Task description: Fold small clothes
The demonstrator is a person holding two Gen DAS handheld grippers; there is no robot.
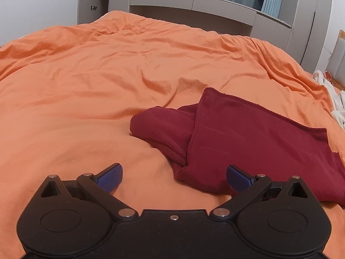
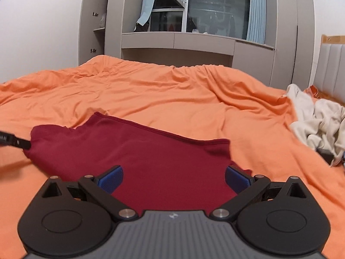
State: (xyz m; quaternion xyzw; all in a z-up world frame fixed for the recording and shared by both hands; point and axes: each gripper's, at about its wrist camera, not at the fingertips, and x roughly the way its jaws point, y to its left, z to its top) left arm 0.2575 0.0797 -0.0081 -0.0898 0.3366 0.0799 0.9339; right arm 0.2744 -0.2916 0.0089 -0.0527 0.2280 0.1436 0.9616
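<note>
A dark red garment [image 1: 254, 142] lies partly folded on the orange bedcover [image 1: 90, 90], one layer turned over a bunched part on its left. My left gripper [image 1: 174, 178] is open just before the garment's near left corner, nothing between its blue pads [image 1: 111, 178]. In the right wrist view the same red garment [image 2: 155, 153] spreads flat under my right gripper [image 2: 174, 178], which is open above its near edge. A black part of the left gripper [image 2: 15, 143] shows at the garment's far left corner.
A heap of cream and white clothes [image 2: 319, 125] lies at the right side of the bed, near a padded headboard [image 2: 332, 69]. Grey cabinets and a window ledge [image 2: 176, 41] stand beyond the bed's far edge. Wrinkled orange cover [image 2: 151, 90] stretches to the left and far side.
</note>
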